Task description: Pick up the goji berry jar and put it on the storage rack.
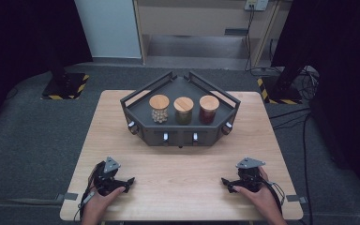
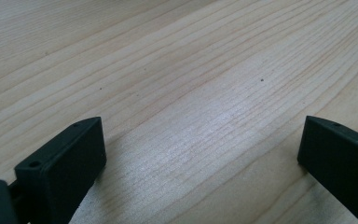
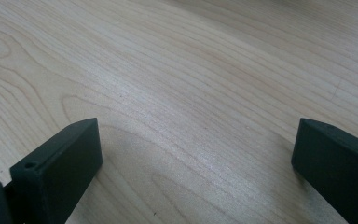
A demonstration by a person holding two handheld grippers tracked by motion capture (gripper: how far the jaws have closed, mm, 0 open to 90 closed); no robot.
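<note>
- While both hands rest near the table's near edge, the left gripper (image 1: 127,182) lies low over the wooden table (image 1: 183,164) with its jaws spread apart and only bare wood grain between them.
- Over at the opposite near corner, the right gripper (image 1: 227,183) sits the same way, jaws wide apart, nothing held.
- Both grippers point toward each other across bare tabletop, well apart from the rack.
- Farther back, a dark angular rack (image 1: 180,133) stands at the table's far middle, its upper shelf fenced by a low rail.
- Three glass jars with round wooden lids stand upright in a row on that shelf:
  - the left jar (image 1: 159,108) holds pale, bead-like pieces;
  - the middle jar (image 1: 183,110) holds something dark olive;
  - the right jar (image 1: 209,109) holds something dark red.
- The jars stand just beside one another.
</note>
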